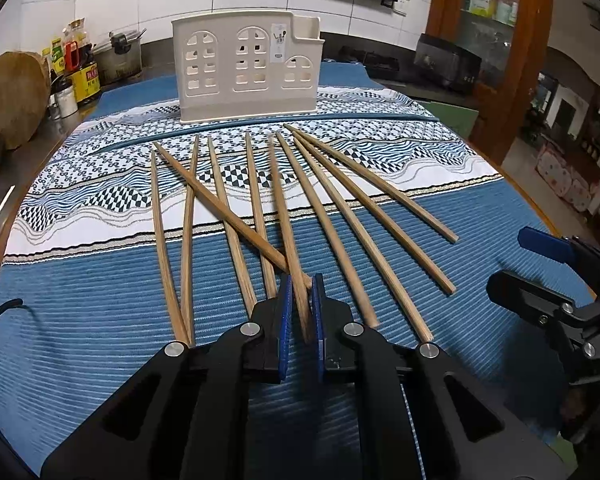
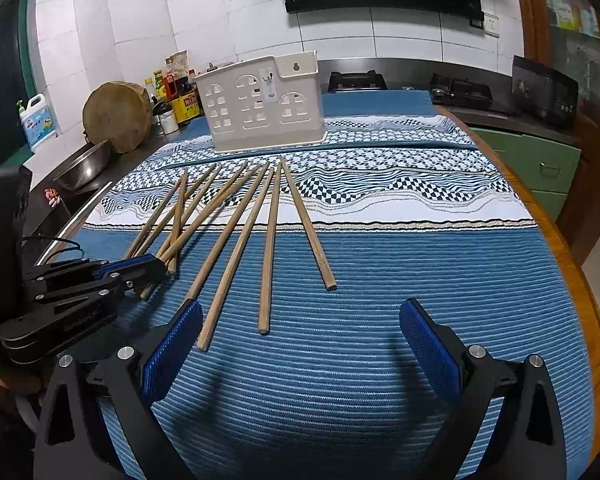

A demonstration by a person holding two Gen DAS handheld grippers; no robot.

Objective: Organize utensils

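Several wooden chopsticks (image 1: 340,216) lie fanned on a blue patterned cloth (image 1: 100,320), one crossing the others. A cream plastic utensil holder (image 1: 248,70) with window cut-outs stands upright behind them, also in the right wrist view (image 2: 264,106). My left gripper (image 1: 300,308) is shut on the near end of one chopstick (image 1: 290,240), low on the cloth; it shows at the left in the right wrist view (image 2: 148,270). My right gripper (image 2: 300,340) is open and empty over the blue cloth, near the ends of the right chopsticks (image 2: 268,248). It appears at the right edge of the left view (image 1: 548,272).
Bottles and a yellow tin (image 1: 76,68), a round wooden board (image 1: 12,96) and a metal bowl (image 2: 84,166) stand at the left on the counter. A stove (image 2: 356,80) is behind the holder. The table's wooden edge (image 2: 572,264) runs along the right.
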